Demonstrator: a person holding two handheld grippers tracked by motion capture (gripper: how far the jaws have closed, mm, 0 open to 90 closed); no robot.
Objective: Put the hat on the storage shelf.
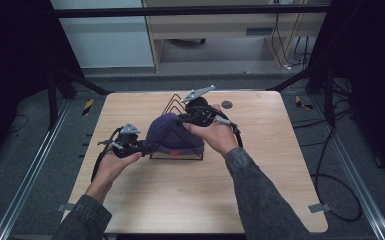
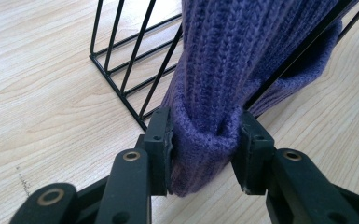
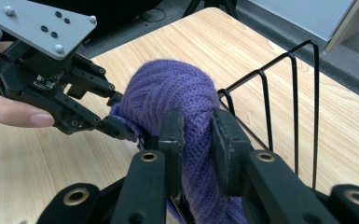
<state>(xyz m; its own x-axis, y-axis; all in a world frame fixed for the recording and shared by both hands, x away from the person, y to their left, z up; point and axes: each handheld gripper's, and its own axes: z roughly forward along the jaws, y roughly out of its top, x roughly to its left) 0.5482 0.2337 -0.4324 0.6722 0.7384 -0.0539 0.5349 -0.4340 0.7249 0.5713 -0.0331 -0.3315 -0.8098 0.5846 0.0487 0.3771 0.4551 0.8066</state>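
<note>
The left tongs [image 2: 205,149] are pinched shut on the thick rolled edge of a purple wool hat [image 2: 242,60]. The two black jaws press the folded knit from both sides, down low near the counter [image 2: 42,93]. The right tongs [image 3: 196,149] are also squeezed on the hat [image 3: 168,93], gripping a bunch of wool higher up, near its round top. So both tongs have hold of the same hat, one at each end. From above, the hat [image 1: 172,132] sits in the middle of the counter [image 1: 190,200], pulled over a black wire rack [image 1: 176,102]. The rack's thin bars stand up behind the hat and run under it. The left tongs [image 1: 145,146] come in from the left side and the right tongs [image 1: 182,119] from the back right. The hat stretches between them, left to right. The rolled edge lies at the left tongs, so I think the left hand [image 1: 111,167] is the one best placed to pull that edge down or off the wire. The right hand [image 1: 219,136] can hold the top steady.
</note>
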